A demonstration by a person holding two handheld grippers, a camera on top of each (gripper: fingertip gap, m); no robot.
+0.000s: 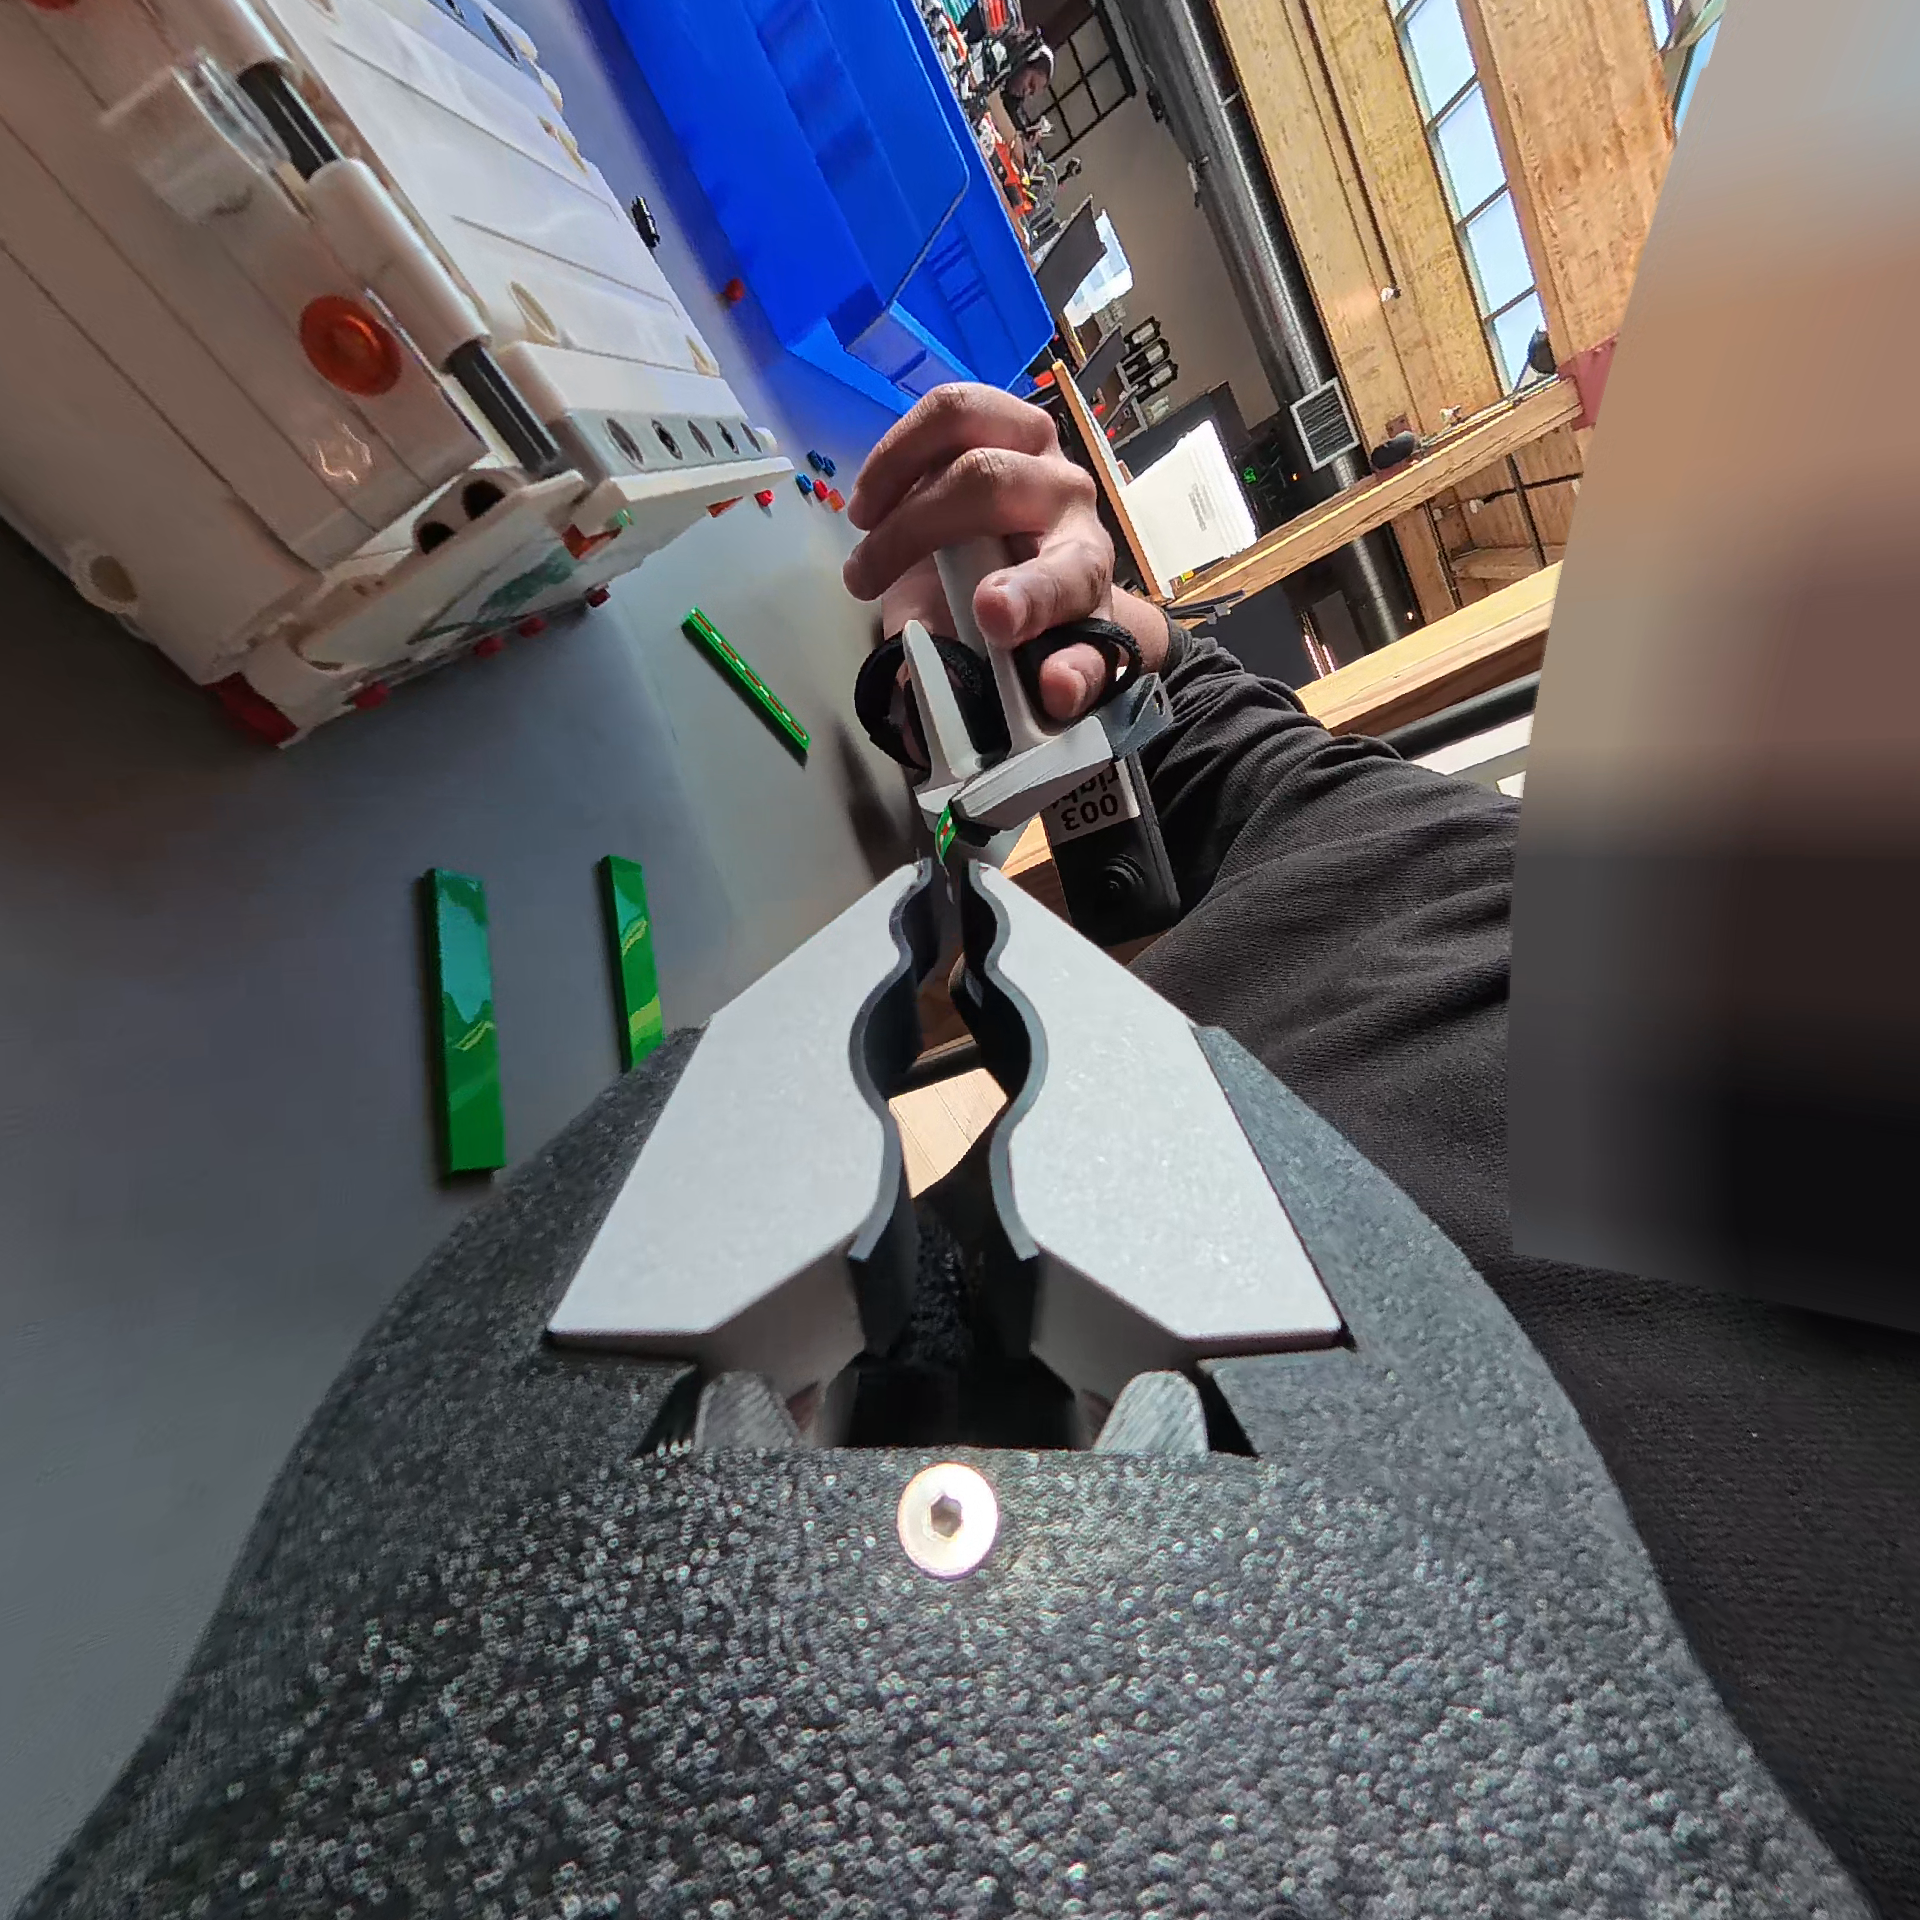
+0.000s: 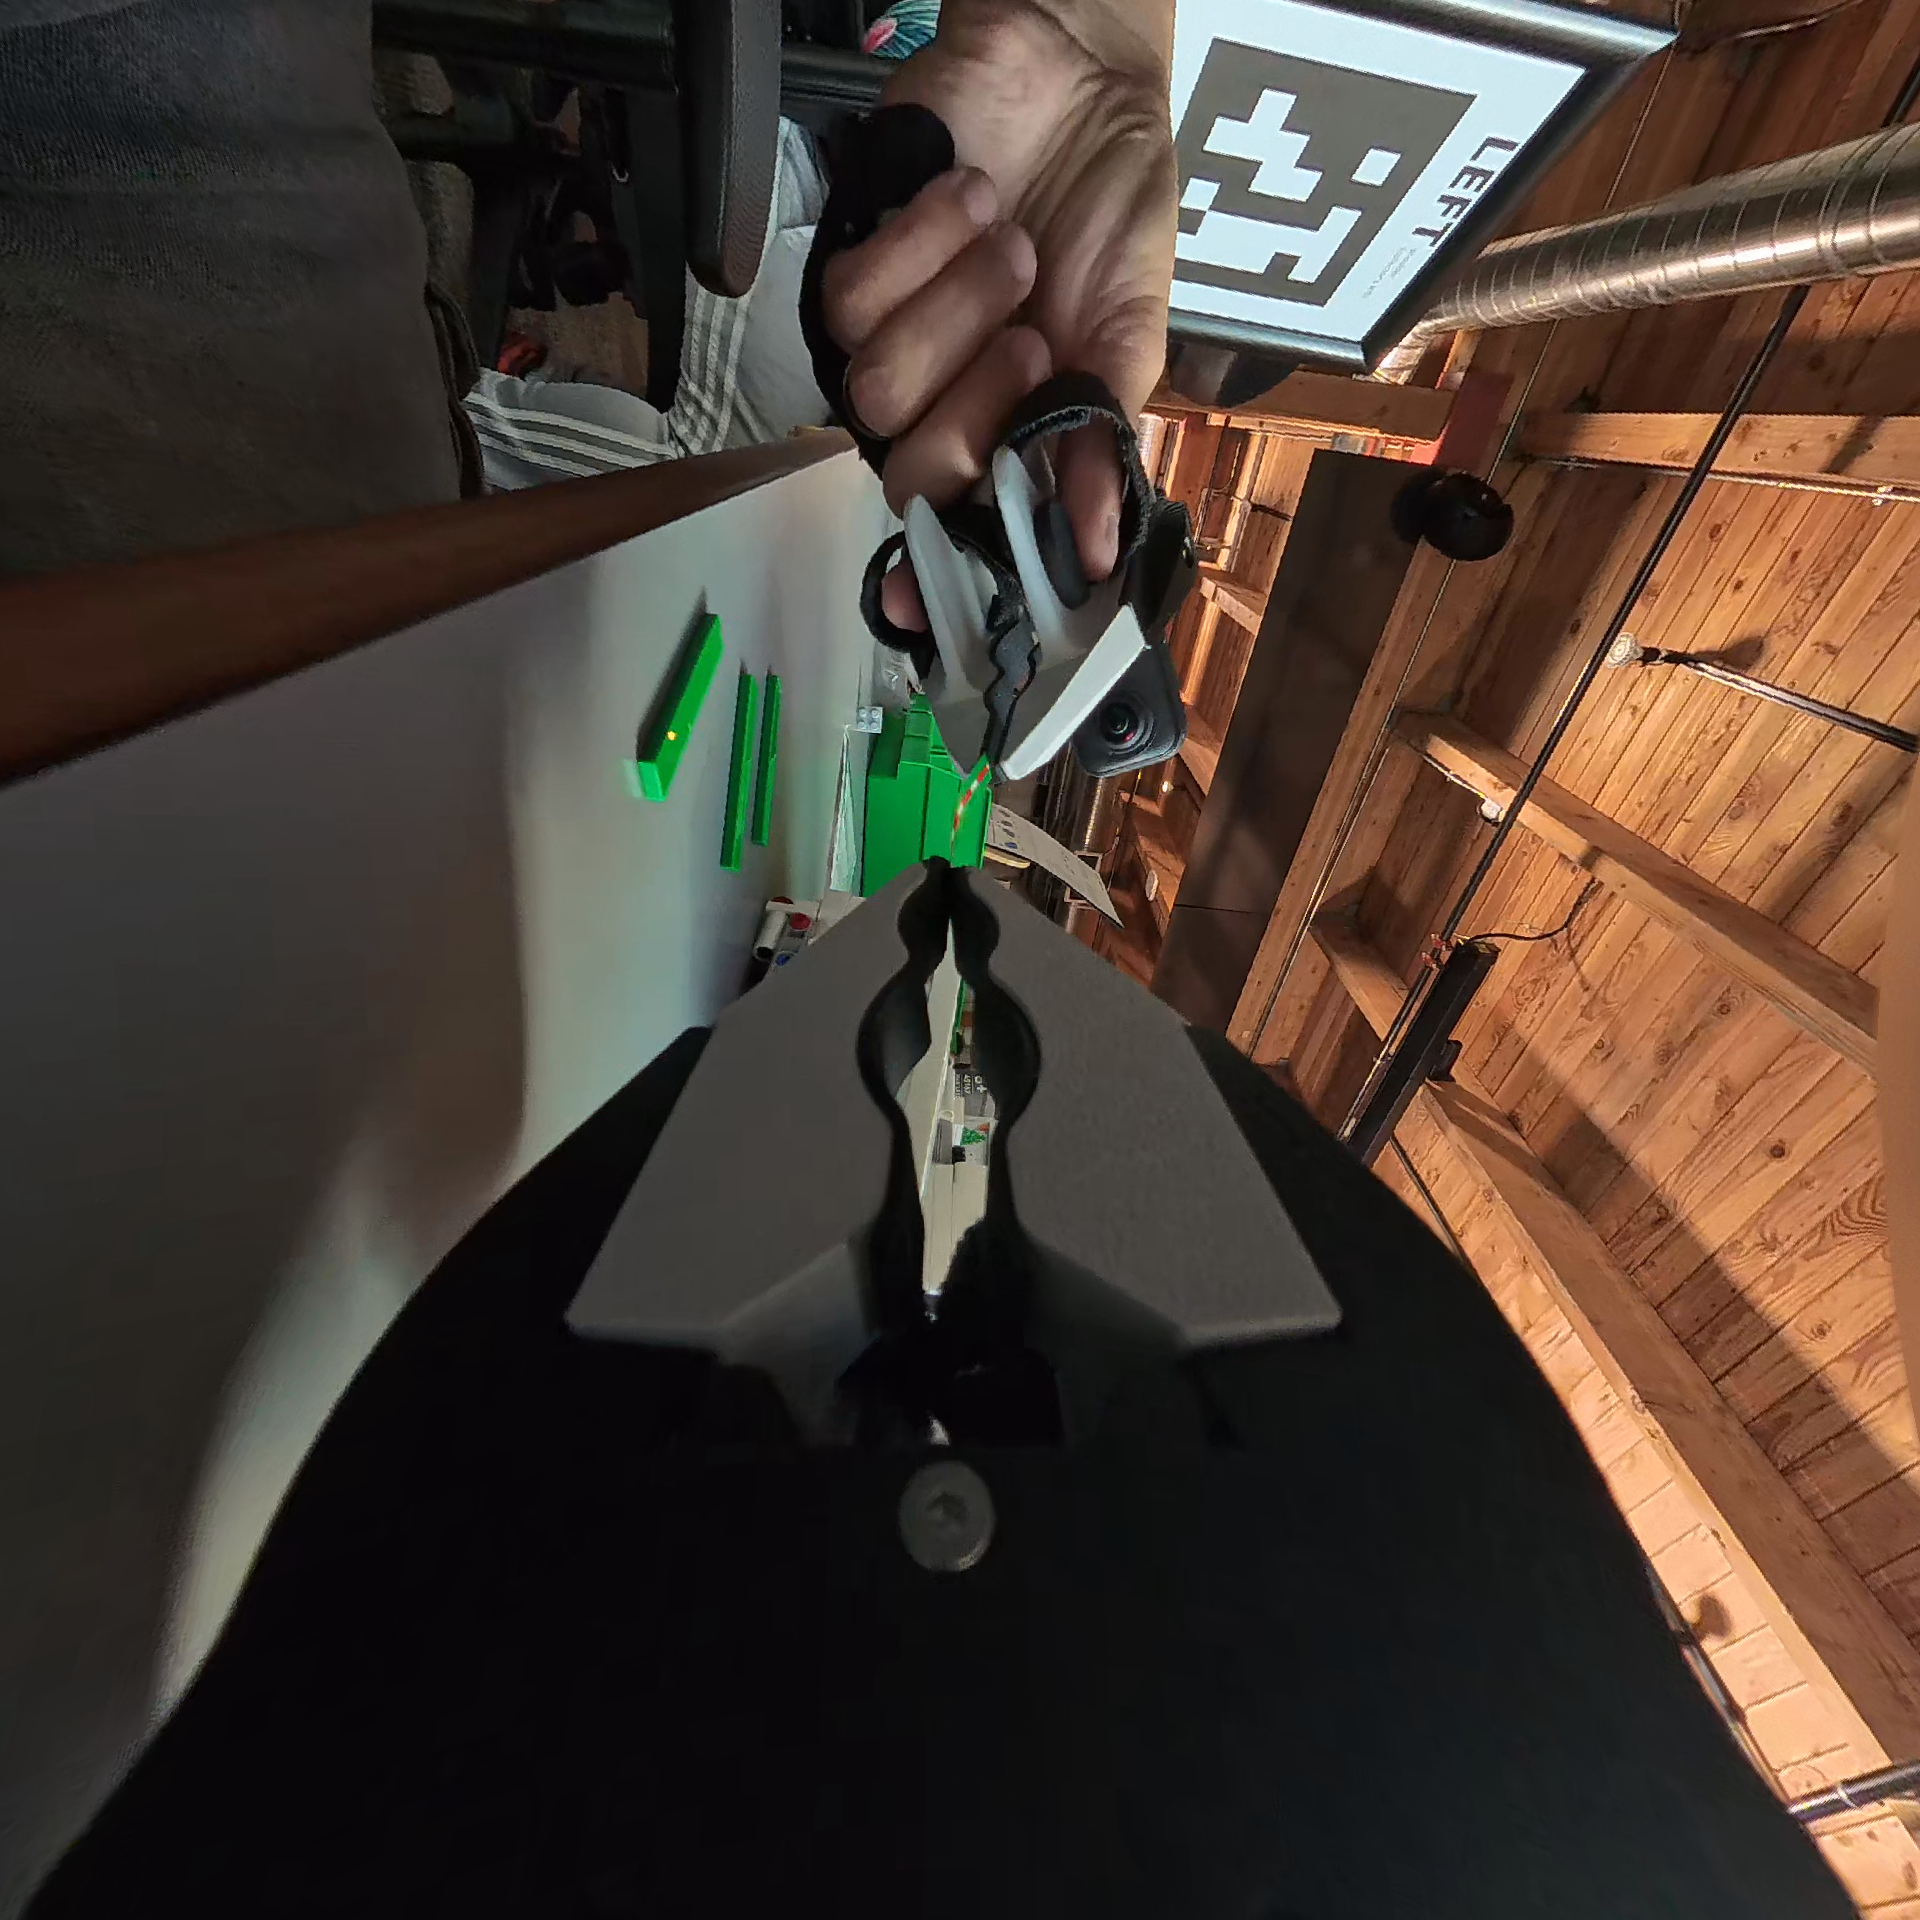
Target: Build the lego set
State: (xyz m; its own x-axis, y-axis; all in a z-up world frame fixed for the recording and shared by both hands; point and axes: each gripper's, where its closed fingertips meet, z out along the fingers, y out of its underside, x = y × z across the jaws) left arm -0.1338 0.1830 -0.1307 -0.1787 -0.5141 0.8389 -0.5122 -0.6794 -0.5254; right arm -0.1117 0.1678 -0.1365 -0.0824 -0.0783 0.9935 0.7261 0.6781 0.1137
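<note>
Both grippers are raised off the grey table (image 1: 312, 987), tips meeting in mid-air. The left gripper (image 1: 948, 878) has its jaws nearly closed; whether it pinches anything cannot be told. The right gripper (image 1: 951, 821), held in a hand (image 1: 977, 520), grips a small green-and-red strip (image 1: 944, 828) at its tip. On the table lie two green tiles (image 1: 464, 1023) side by side, apart, and a thin green strip (image 1: 746, 686) beyond them. The white lego model (image 1: 312, 343) stands farther along, beside a blue bin (image 1: 831, 187). Open tabletop lies around the tiles.
</note>
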